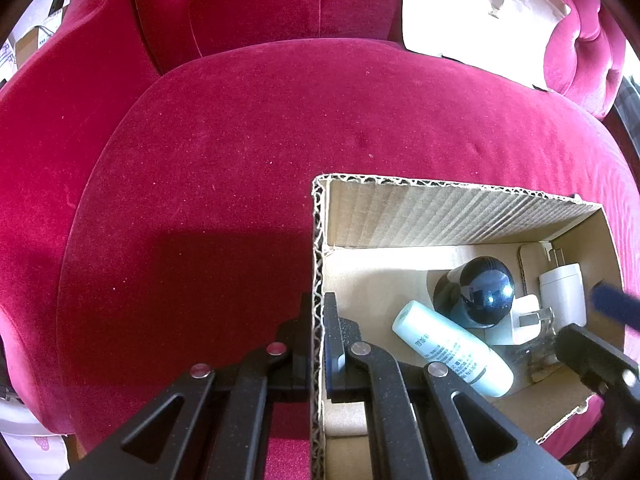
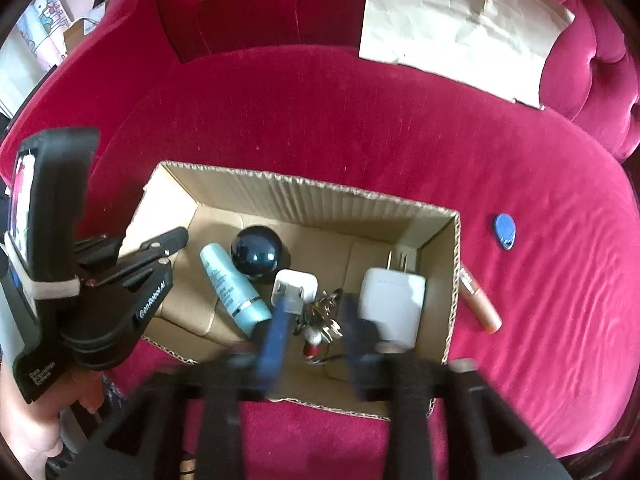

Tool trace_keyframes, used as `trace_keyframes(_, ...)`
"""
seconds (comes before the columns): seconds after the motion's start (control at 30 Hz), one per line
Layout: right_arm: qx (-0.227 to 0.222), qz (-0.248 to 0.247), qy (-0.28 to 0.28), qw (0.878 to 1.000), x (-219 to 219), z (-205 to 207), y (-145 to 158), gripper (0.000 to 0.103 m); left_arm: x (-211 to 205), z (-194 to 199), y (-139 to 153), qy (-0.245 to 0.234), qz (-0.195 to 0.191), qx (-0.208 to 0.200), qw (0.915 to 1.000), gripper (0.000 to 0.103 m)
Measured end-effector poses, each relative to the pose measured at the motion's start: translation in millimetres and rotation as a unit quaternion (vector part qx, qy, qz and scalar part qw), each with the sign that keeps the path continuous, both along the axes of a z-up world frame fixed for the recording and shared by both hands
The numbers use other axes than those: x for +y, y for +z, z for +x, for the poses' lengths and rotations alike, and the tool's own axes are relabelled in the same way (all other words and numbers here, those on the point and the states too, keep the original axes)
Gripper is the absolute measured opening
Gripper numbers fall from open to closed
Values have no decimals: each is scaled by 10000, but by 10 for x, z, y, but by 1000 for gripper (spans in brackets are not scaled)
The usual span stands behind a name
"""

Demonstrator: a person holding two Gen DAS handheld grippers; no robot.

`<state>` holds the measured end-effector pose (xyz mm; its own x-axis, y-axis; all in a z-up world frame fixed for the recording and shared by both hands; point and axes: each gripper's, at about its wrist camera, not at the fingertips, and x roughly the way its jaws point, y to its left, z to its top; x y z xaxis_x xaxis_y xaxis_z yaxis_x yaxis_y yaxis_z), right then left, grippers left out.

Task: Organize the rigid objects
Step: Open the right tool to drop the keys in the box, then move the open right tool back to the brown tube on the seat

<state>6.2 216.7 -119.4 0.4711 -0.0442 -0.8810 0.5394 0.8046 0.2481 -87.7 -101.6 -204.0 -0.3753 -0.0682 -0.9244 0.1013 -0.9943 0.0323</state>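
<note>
On the crimson velvet sofa seat (image 2: 320, 120), an open brown corrugated cardboard box (image 2: 304, 188) is set, and both pairs of tongs are found at it. The left gripper (image 1: 319, 320) is pressed together on the box's left wall, one finger outside the cardboard and one inside, so the wall is pinched. The right gripper (image 2: 316, 320) is seen spread, its blue-padded fingers (image 2: 276, 332) hanging over the near part of the box interior; a small bunch of metal keys with a red charm (image 2: 322, 320) lies on the box floor between them, seemingly untouched, though motion blur there makes contact hard to judge. Inside the box, a pale blue cylindrical plastic tube (image 2: 234, 286) lies slanted beside a glossy dark navy round-capped bottle (image 2: 256, 254), with a small white square plug adapter (image 2: 296, 286) just right of them and a larger white charger block with two prongs (image 2: 394, 300) against the right wall. Outside, a peach-coloured lip-gloss tube (image 2: 480, 306) lies against the box's right side, and a blue teardrop key fob (image 2: 504, 232) rests farther right on the cushion. A crumpled sheet of brown paper (image 2: 460, 24) is propped against the backrest.
</note>
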Motion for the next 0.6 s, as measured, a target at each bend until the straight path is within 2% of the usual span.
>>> trace_keyframes(0.07, -99, -116, -82, 9999, -8, -24, 58, 80, -2, -2, -5, -2, -2, -2, 10000, 3)
trace_keyframes(0.17, -161, -250, -157, 9994, -19, -30, 108, 94, -23, -2, -4, -2, 0, 0, 10000, 3)
trace_keyframes(0.3, -89, -360, -209, 9991, -36, -3, 100, 102, -30, -1, -3, 5, -1, 0, 10000, 3)
trace_keyframes(0.6, -53, -283, -234, 9993, -81, -42, 86, 103, -21, -3, 0, -3, -8, 3, 10000, 3)
